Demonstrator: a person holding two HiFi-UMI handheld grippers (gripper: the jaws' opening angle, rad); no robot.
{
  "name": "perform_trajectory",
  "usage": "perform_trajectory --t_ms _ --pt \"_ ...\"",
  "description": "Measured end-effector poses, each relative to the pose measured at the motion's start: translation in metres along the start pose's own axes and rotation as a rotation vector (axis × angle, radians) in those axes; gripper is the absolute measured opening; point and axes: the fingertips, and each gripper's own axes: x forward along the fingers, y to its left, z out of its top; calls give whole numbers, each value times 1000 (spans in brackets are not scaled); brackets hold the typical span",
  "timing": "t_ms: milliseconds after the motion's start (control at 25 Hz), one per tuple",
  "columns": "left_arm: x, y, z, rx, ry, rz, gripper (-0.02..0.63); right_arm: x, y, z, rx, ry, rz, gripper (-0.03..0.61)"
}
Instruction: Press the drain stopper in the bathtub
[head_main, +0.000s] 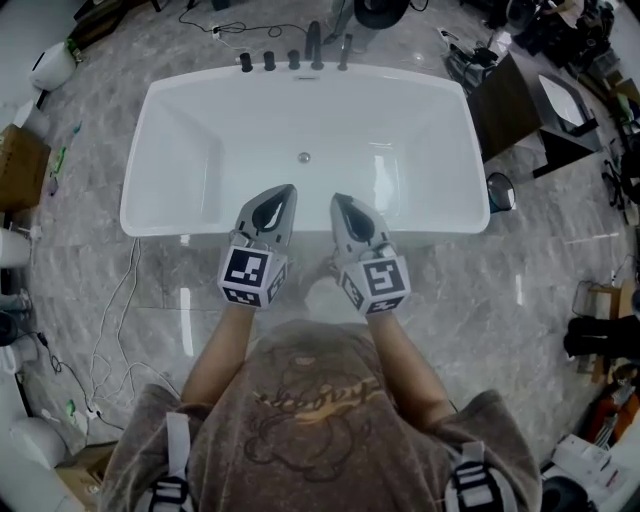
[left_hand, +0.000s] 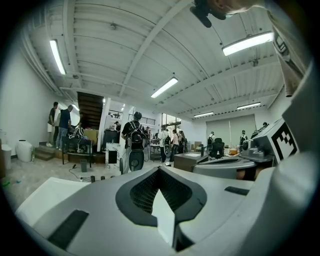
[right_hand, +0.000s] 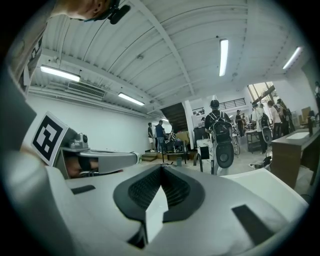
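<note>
The white bathtub (head_main: 180, 222) fills the middle of the head view, and its small round metal drain stopper (head_main: 303, 157) sits in the tub floor. My left gripper (head_main: 288, 189) and right gripper (head_main: 337, 198) are held side by side over the tub's near rim. Both point toward the stopper and are well short of it. Each is shut with nothing held. In the left gripper view my left gripper (left_hand: 160, 168) has its jaws meeting at a point, and so does my right gripper (right_hand: 161, 167) in the right gripper view. Both cameras look out across the room, with the stopper hidden.
Dark tap fittings (head_main: 293, 60) line the tub's far rim. A dark cabinet (head_main: 505, 100) and a round object (head_main: 500, 190) stand close to the tub's right side. Cables (head_main: 120, 320) trail over the marble floor at left. A person with a backpack (left_hand: 134, 137) and others stand far off.
</note>
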Motion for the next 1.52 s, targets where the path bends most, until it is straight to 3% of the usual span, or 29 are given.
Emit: perform_trajectory --t_ms 680,1080,1520 --pt "138 23 23 -7 -6 72 3 95 -118 26 -24 30 98 -3" --pt "175 52 20 20 -6 99 3 136 -138 19 -22 52 156 -3" --pt "198 80 11 29 -3 26 3 164 -144 8 14 58 77 -2"
